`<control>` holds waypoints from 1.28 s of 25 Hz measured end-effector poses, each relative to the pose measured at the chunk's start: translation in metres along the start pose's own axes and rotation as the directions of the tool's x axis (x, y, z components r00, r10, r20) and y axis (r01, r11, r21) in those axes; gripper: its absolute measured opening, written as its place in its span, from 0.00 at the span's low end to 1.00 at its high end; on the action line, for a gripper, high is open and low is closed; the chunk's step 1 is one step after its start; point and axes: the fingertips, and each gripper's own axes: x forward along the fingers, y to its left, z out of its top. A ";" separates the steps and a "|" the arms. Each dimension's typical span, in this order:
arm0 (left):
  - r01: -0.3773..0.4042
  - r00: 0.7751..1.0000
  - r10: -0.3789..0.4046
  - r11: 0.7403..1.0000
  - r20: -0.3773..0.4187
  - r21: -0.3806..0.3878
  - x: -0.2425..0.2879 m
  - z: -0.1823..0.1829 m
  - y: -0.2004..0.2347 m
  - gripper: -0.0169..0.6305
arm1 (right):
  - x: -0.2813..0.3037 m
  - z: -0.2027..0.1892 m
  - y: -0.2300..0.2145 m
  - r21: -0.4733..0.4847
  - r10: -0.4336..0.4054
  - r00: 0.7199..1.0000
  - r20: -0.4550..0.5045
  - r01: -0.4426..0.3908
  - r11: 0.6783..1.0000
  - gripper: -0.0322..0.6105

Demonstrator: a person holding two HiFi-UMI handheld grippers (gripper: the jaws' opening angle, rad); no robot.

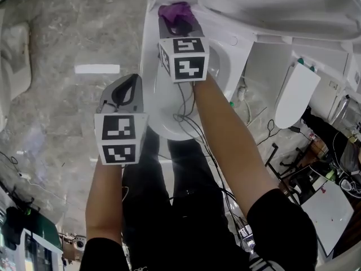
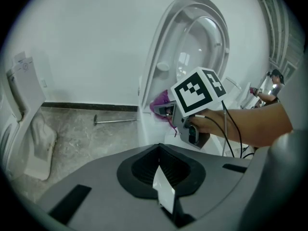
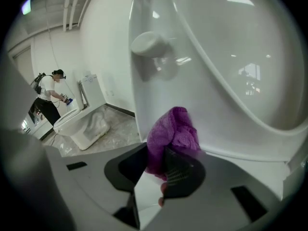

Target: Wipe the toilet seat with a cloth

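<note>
A white toilet (image 1: 225,66) stands ahead with its seat and lid (image 1: 271,4) raised. My right gripper (image 1: 176,26) reaches over the bowl and is shut on a purple cloth (image 1: 176,11). In the right gripper view the bunched cloth (image 3: 172,131) sticks out of the gripper (image 3: 163,170), close against the foot of the raised seat (image 3: 231,76). My left gripper (image 1: 127,84) hangs to the left of the bowl, shut with nothing in it. The left gripper view shows its closed tips (image 2: 160,170), with the right gripper (image 2: 185,117) and cloth (image 2: 161,105) beyond them at the toilet.
A loose white toilet lid (image 1: 296,95) leans at the right among cables and gear. Another toilet (image 3: 79,121) stands further off, with a person (image 3: 48,95) at it. A metal rod (image 2: 115,120) lies on the marble floor by the wall. A white object (image 2: 41,143) lies at the left.
</note>
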 end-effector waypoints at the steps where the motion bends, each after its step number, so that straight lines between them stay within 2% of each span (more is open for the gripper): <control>1: -0.005 1.000 0.005 1.000 -0.003 0.008 -0.001 -0.001 0.003 0.04 | 0.001 0.001 0.007 -0.009 0.021 1.000 -0.001 -0.021 1.000 0.20; 6: -0.017 1.000 0.017 1.000 -0.012 0.002 -0.004 -0.006 0.009 0.04 | 0.009 -0.010 0.044 -0.067 0.126 0.990 -0.058 -0.130 0.989 0.20; 8: -0.012 1.000 0.012 1.000 -0.013 -0.005 -0.004 -0.007 0.008 0.04 | 0.010 -0.021 0.053 -0.059 0.134 0.988 -0.077 -0.139 0.989 0.20; 12: 0.000 1.000 0.000 1.000 -0.016 0.006 -0.001 -0.009 0.002 0.04 | 0.007 -0.030 0.054 -0.014 0.116 0.992 -0.052 -0.117 0.993 0.20; 16: -0.004 1.000 0.004 1.000 -0.016 0.007 -0.002 -0.012 0.003 0.04 | 0.003 -0.030 0.035 0.042 0.044 0.998 -0.046 -0.042 0.998 0.20; 19: -0.010 1.000 0.010 1.000 -0.020 0.002 0.000 -0.015 0.001 0.04 | -0.002 -0.038 0.013 0.099 -0.023 0.997 -0.076 0.031 0.995 0.20; 23: -0.012 1.000 0.012 1.000 -0.019 0.000 -0.003 -0.014 -0.003 0.04 | -0.010 -0.044 -0.007 0.123 -0.070 0.992 -0.107 0.083 0.989 0.20; 27: -0.011 1.000 0.011 1.000 -0.016 0.009 -0.005 -0.012 -0.008 0.04 | -0.022 -0.055 -0.037 0.168 -0.158 0.980 -0.120 0.177 0.970 0.20; 32: -0.012 1.000 0.012 1.000 -0.022 0.022 0.004 -0.011 -0.018 0.04 | -0.034 -0.069 -0.073 0.171 -0.191 0.972 -0.133 0.213 0.962 0.20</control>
